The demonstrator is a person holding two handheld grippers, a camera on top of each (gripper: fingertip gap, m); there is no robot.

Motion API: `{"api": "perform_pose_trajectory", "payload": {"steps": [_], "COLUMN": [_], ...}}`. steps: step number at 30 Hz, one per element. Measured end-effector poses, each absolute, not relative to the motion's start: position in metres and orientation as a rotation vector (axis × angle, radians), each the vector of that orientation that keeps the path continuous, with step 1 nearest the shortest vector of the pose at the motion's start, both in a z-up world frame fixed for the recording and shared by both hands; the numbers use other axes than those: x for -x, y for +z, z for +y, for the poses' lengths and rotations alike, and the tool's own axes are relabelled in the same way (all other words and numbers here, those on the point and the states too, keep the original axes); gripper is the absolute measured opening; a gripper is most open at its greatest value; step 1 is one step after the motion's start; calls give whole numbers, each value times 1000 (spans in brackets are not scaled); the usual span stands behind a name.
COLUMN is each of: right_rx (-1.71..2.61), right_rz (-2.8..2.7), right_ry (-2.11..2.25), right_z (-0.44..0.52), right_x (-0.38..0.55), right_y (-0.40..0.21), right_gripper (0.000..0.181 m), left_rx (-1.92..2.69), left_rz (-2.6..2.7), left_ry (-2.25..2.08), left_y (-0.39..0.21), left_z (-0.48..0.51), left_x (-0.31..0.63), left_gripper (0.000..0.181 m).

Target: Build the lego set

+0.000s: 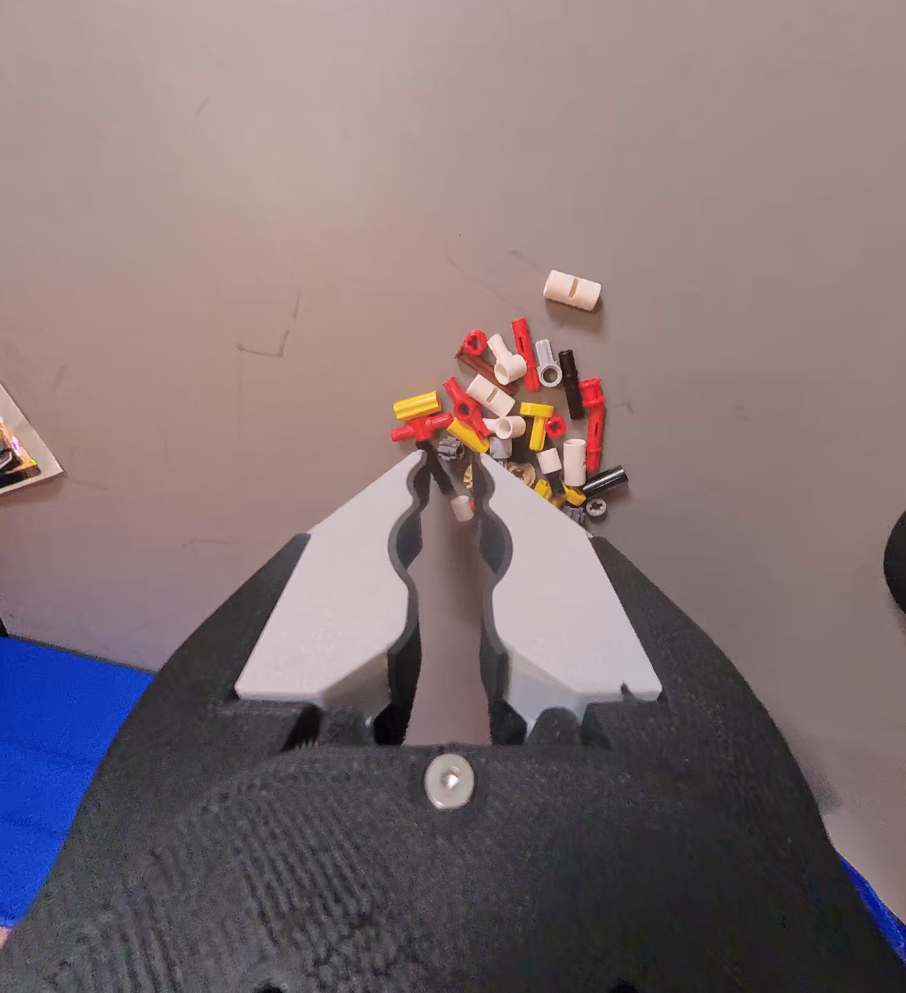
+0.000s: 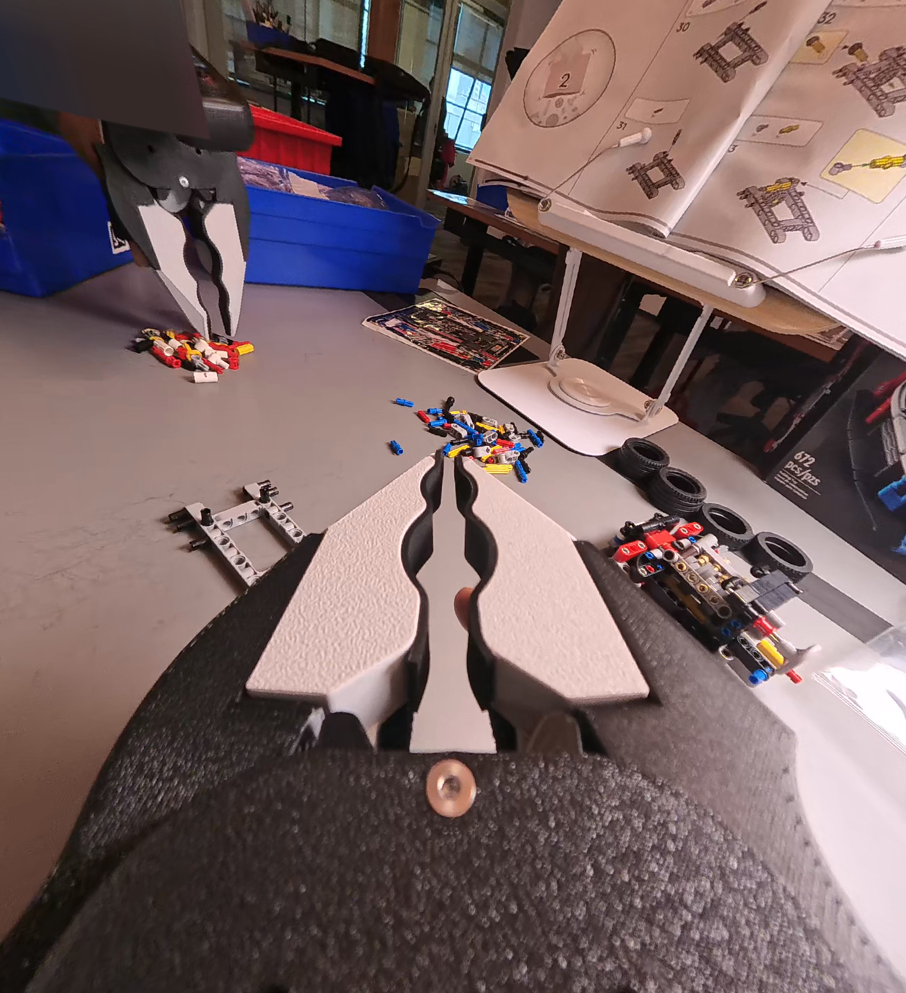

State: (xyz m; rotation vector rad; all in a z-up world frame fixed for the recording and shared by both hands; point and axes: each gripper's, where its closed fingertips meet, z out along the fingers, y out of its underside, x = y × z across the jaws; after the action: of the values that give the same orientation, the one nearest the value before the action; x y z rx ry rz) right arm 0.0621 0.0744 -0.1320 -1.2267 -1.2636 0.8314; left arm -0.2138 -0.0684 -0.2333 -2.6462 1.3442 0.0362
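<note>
- Lego pieces in red, yellow, white and black lie heaped on the grey bench; one white connector lies apart, beyond the heap.
- My left gripper hangs over the heap's near edge, fingers slightly apart, clamped on nothing I can make out.
- From the right wrist view, my right gripper has its tips nearly together, with nothing between them, just short of a second scatter of blue, yellow and black pins.
- Left of it lies a grey frame; to the right, a part-built chassis and four tyres.
- An instruction booklet rests on a white stand at far right.
</note>
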Motion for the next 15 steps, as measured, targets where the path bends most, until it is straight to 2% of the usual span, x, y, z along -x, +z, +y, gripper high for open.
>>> {"api": "perform_pose_trajectory", "payload": {"steps": [3,15], "right_rx": [1230,1238], "right_rz": [-1266,-1275], "right_ry": [830,820], "right_z": [75,76], "right_x": [-62,-61], "right_y": [-133,-137], "right_gripper": [3,3], "left_rx": [2648,2576], "left_rz": [1361,1282], "left_ry": [25,20], "left_y": [-237,-226], "left_z": [-69,-64], "left_x": [213,213], "left_gripper": [8,7]}}
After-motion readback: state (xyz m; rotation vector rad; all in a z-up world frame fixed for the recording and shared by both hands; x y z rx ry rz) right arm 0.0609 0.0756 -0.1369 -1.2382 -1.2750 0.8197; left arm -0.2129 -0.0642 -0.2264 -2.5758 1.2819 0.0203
